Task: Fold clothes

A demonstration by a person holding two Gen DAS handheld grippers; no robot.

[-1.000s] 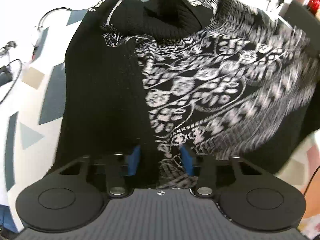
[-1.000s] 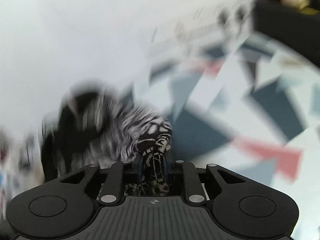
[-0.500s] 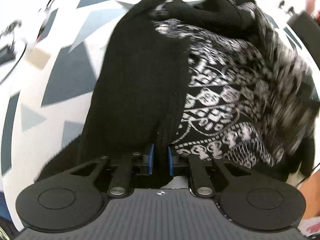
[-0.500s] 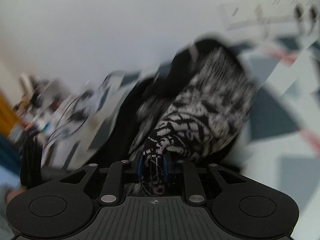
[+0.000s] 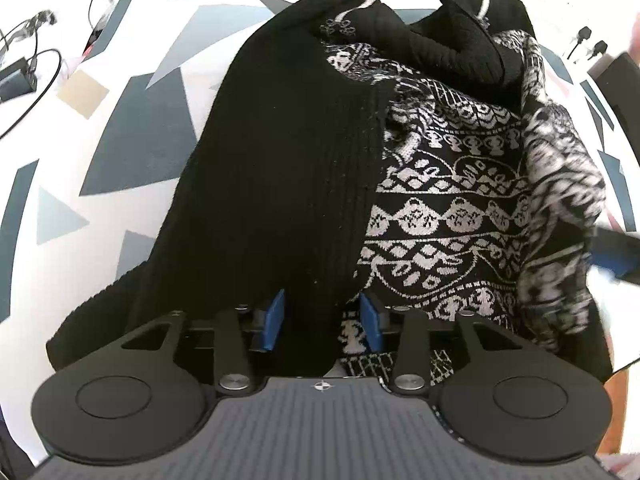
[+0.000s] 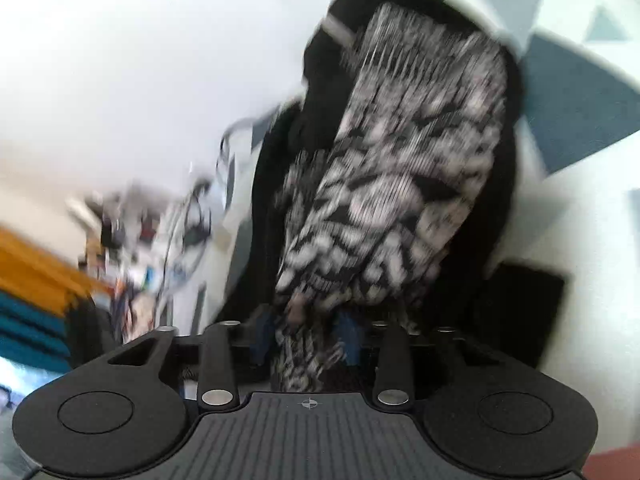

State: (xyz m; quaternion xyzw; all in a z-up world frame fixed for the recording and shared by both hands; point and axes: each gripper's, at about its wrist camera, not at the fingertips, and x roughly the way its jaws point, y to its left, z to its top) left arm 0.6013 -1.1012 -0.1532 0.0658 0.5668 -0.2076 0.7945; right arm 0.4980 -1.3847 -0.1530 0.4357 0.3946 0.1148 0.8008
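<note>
A black knit sweater (image 5: 280,184) with a white patterned panel (image 5: 452,208) lies on a white table with grey-blue shapes (image 5: 132,140). Its black sleeve is folded down the left side. My left gripper (image 5: 322,316) has its blue pads apart, with the sleeve's end lying between them. My right gripper (image 6: 306,332) is blurred; its blue pads are apart with patterned sweater fabric (image 6: 384,200) between them. The right gripper's blue pad also shows at the right edge of the left wrist view (image 5: 612,256).
Black cables (image 5: 36,64) and a small black box (image 5: 16,80) lie at the table's far left. Plugs (image 5: 588,40) and a dark object (image 5: 616,76) sit at the far right. In the right wrist view, blurred clutter (image 6: 132,240) is at the left.
My left gripper's pads have opened from shut on the sleeve. My right gripper has swung across with the patterned fabric and its pads have spread apart. The sweater's right side has been folded inward.
</note>
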